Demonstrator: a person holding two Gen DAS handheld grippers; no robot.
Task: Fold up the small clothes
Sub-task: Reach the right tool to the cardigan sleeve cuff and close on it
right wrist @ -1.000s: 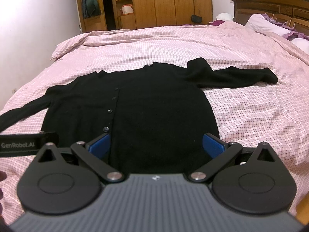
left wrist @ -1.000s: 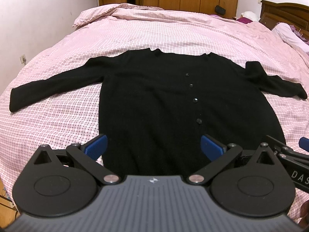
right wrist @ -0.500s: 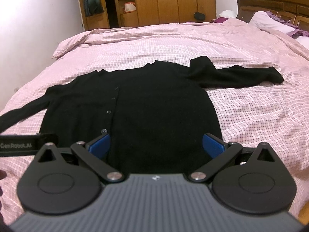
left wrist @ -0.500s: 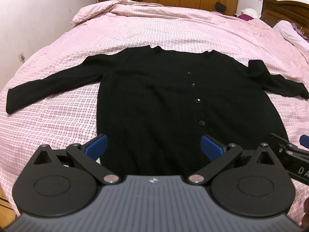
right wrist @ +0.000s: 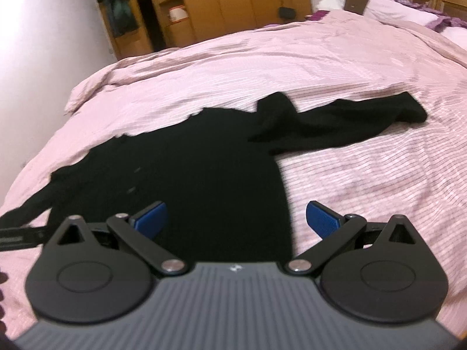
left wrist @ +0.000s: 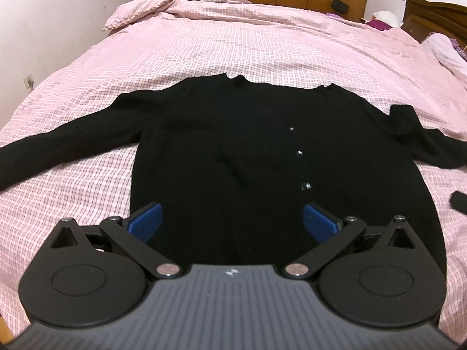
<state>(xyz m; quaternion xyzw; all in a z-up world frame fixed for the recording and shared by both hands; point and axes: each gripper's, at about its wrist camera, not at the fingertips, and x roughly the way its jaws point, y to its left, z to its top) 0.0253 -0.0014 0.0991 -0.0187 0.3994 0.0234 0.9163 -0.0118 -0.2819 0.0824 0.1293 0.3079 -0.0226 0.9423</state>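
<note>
A black buttoned cardigan [left wrist: 233, 151] lies flat on the pink checked bed, both sleeves spread out. Its left sleeve [left wrist: 58, 143] reaches toward the bed's left edge. Its right sleeve [right wrist: 350, 122] lies out to the right in the right wrist view, where the cardigan's body [right wrist: 189, 169] is blurred. My left gripper [left wrist: 233, 223] is open and empty, over the cardigan's lower hem. My right gripper [right wrist: 236, 218] is open and empty, over the cardigan's lower right side edge.
The pink bedspread [left wrist: 262, 43] covers a large bed. Wooden wardrobes [right wrist: 233, 0] stand at the far wall. A wooden headboard [left wrist: 432, 14] and pillows [right wrist: 408, 11] are at the right. A white wall [left wrist: 58, 14] runs along the left.
Both grippers moved forward and lower toward the cardigan. The right gripper swung to the right and tilted, blurring its view. Both stayed open.
</note>
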